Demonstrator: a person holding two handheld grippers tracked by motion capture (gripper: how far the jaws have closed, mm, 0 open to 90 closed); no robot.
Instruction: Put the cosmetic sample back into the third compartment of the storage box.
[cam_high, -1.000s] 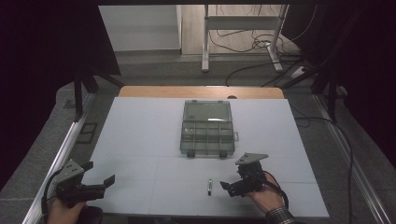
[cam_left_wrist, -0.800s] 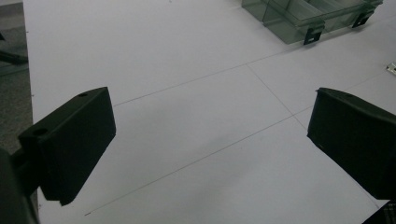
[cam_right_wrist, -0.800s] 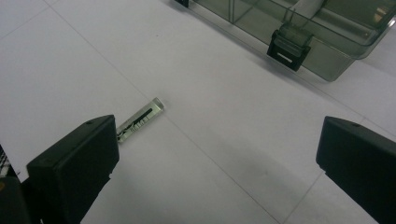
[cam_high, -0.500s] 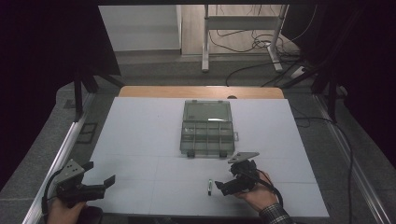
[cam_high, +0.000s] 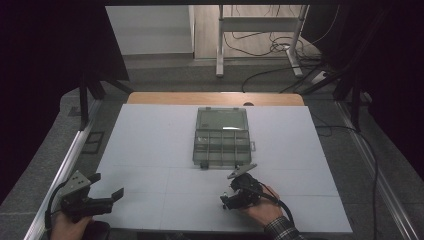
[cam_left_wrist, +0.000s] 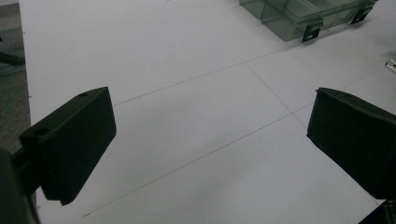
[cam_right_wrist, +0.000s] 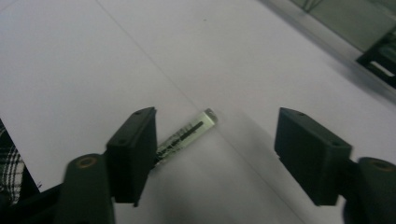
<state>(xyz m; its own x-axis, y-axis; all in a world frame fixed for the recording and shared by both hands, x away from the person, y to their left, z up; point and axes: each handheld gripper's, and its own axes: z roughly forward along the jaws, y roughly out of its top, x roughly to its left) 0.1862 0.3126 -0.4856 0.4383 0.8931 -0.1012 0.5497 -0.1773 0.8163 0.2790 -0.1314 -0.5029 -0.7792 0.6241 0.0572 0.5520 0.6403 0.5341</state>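
Note:
A small pale-green cylinder with black print (cam_right_wrist: 187, 133) lies on the white table top (cam_high: 150, 150). My right gripper (cam_right_wrist: 215, 149) straddles it. One end of the cylinder sits against the inner face of the left jaw, and the other jaw stands well clear of it. The jaws have just been closing with the cylinder between them, and the pads do not press on it. In the high view the right gripper (cam_high: 226, 201) is low at the table's near edge, right of centre. My left gripper (cam_high: 106, 185) rests at the near left, open with nothing between its jaws (cam_left_wrist: 210, 140).
A clear plastic compartment box (cam_high: 221, 142) with its lid up stands mid-table, just beyond the right gripper; its corner and latch (cam_left_wrist: 303, 18) also appear in the left gripper view. Thin pencil lines cross the table top. Cables and a desk frame (cam_high: 260, 30) lie on the floor beyond.
The right hand has slid left and slightly nearer, bringing its gripper over the small cylinder that lay free on the table. The left gripper has stayed put.

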